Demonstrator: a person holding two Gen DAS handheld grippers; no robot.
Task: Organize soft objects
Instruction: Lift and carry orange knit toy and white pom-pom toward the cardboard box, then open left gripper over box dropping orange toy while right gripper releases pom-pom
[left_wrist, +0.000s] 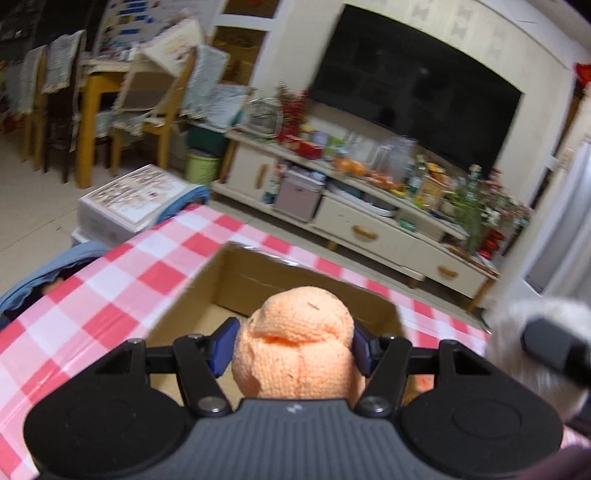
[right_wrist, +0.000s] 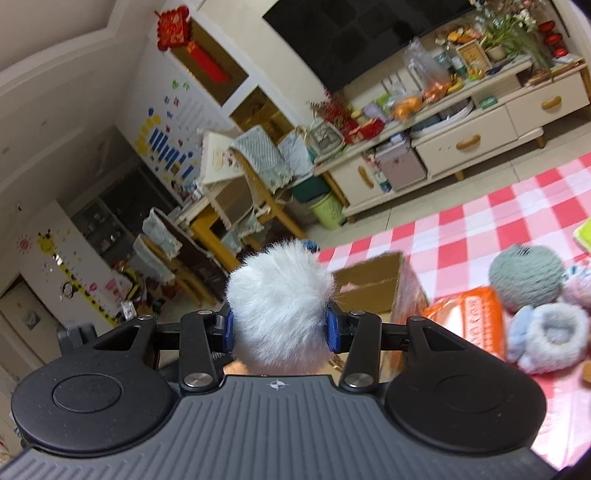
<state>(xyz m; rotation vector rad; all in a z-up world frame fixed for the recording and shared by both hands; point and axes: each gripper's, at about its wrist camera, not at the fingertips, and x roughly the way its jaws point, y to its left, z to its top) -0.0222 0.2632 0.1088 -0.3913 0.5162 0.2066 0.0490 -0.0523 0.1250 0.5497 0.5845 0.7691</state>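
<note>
Soft toys clamped, cardboard box (left_wrist: 236, 280) ahead.
Left gripper (left_wrist: 294, 347) pinches the orange knitted toy (left_wrist: 299, 343) directly over the box opening; right gripper (right_wrist: 279, 325) pinches the white fluffy ball (right_wrist: 279, 299), box beyond, rightward.

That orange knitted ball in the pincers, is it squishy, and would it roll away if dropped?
Probably squishy: the orange knitted ball creases and bulges between the left gripper pads. It looks light for its size. Being rounded, it might roll a little, though the knit should grip.
</note>
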